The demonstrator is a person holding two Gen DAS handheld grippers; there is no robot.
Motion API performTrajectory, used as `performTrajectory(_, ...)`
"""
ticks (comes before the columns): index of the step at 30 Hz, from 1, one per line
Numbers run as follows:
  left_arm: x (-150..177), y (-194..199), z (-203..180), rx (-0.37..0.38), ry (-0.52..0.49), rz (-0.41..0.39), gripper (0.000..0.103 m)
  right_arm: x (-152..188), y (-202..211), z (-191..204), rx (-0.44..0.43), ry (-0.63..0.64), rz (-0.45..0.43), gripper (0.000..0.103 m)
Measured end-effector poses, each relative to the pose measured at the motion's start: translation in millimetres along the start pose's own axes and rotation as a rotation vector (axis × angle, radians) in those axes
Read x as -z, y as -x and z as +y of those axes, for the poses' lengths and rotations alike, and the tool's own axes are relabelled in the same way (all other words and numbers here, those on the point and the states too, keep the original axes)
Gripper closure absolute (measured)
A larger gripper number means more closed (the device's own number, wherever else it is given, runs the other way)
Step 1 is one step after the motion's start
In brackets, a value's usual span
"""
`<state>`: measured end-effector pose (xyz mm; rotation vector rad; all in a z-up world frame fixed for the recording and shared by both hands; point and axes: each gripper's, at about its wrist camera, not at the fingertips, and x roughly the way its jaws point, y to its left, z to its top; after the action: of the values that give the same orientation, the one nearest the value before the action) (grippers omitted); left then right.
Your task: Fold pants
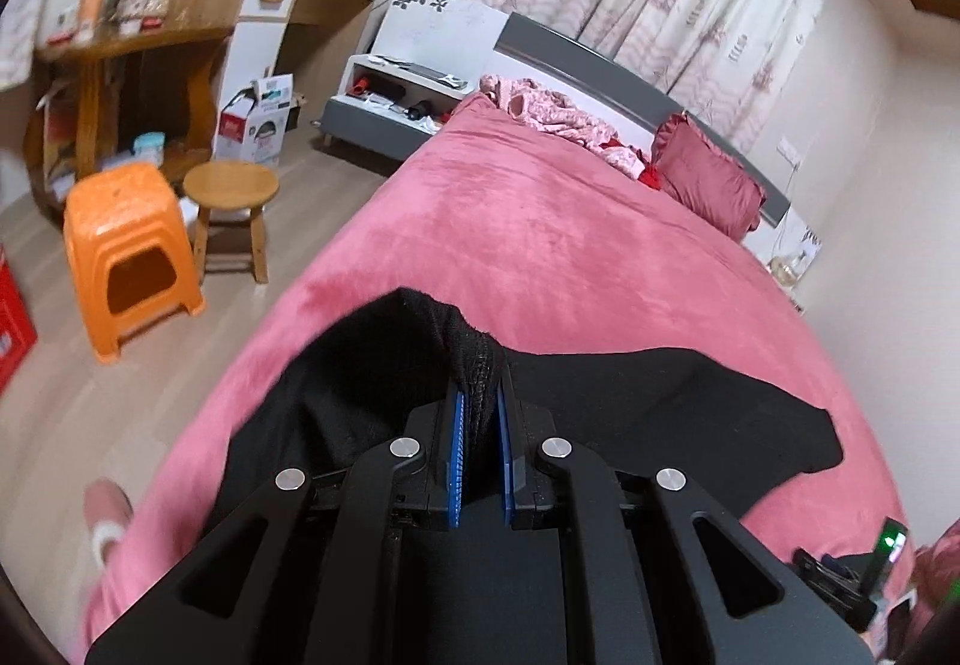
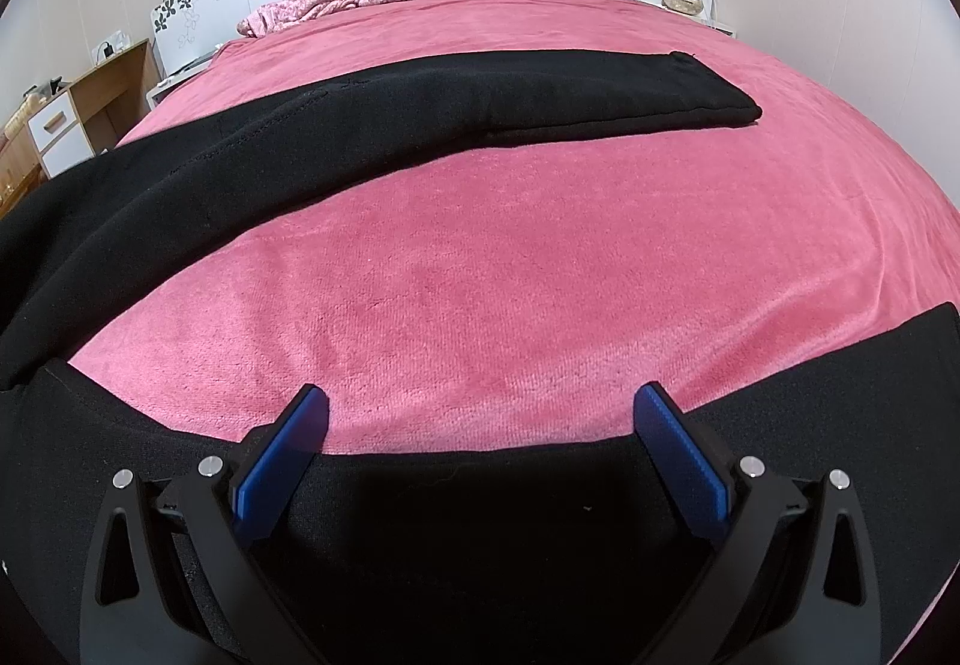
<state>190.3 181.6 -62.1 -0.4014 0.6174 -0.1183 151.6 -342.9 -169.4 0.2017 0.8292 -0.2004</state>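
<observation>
Jaws of left gripper (image 1: 479, 395) pinching black pants (image 1: 660, 401), pinched edge hidden

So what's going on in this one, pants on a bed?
A person with tongs in each hand is folding black pants on a pink bed cover. The left tongs are shut on a bunched bit of the fabric and hold it up off the cover. The right tongs are open above another part of the pants, gripping nothing. One leg lies stretched flat across the bed.
</observation>
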Motion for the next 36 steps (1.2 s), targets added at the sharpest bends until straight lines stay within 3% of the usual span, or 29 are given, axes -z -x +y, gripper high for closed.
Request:
performTrajectory(8,64,1,19,-0.037,0.068,0.059,0.095,-2,-2,3,0.031,0.021,0.014,0.002)
performTrajectory(11,83,-10,28,-0.036,0.092,0.080,0.095,-11,-5,1,0.034,0.039,0.074,0.002)
performTrajectory(14,83,-9,30,-0.025,0.097,0.070,0.095,-26,-6,6,0.059,0.073,0.150,0.002)
performTrajectory(20,86,-5,38,0.012,0.125,0.060,0.095,-89,13,43,-0.066,0.105,0.108,0.002)
performTrajectory(26,87,-4,45,0.040,0.147,0.057,0.095,-167,-19,92,-0.152,-0.003,0.242,0.003)
performTrajectory(28,88,-4,46,0.048,0.154,0.058,0.095,-188,-30,106,-0.152,-0.040,0.249,0.008)
performTrajectory(30,89,-5,47,0.054,0.158,0.059,0.095,-199,-45,121,-0.140,-0.047,0.287,0.019)
performTrajectory(36,91,-8,54,0.083,0.178,0.064,0.095,-208,-84,142,-0.060,-0.103,0.374,0.019)
